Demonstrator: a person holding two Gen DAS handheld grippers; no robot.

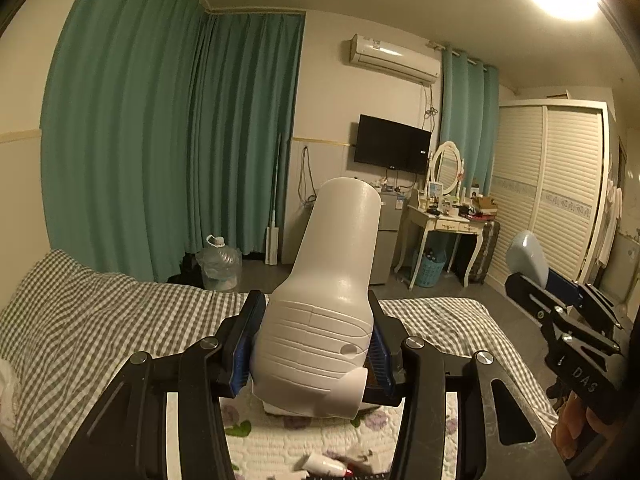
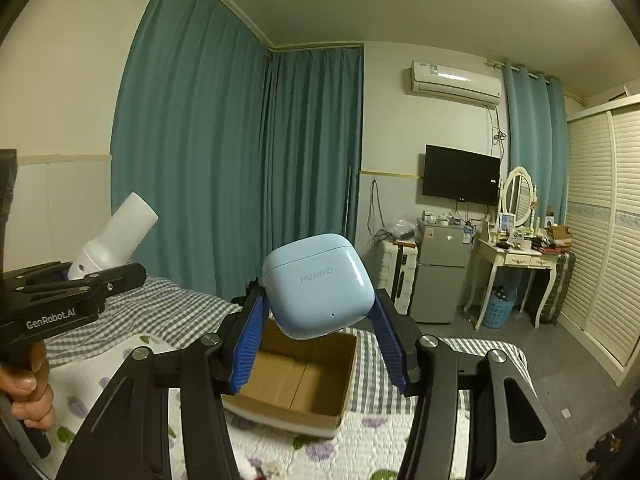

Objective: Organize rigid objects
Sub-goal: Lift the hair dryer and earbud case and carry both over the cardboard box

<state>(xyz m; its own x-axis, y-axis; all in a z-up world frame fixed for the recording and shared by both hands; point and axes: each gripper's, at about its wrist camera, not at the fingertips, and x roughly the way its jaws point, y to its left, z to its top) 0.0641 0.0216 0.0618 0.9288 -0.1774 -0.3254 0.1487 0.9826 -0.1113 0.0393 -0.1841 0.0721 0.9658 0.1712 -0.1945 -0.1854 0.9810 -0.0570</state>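
teal curtains (image 2: 240,168), louvered wardrobe (image 2: 600,240), checked bed (image 1: 100,312)

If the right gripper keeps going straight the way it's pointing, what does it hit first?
Probably nothing nearby. The right gripper, shut on the blue earbud case, aims above the cardboard box toward the green curtain; depth is unclear.

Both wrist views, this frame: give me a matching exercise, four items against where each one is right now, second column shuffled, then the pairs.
Items
1. white hair dryer
2. blue earbud case
3. cardboard box
4. water jug

Places
A. open, on the floral quilt below the right gripper
B. on the floor by the green curtain
C. clamped between the left gripper's fingers
D. held up between the right gripper's fingers

Pairs: 1-C, 2-D, 3-A, 4-B
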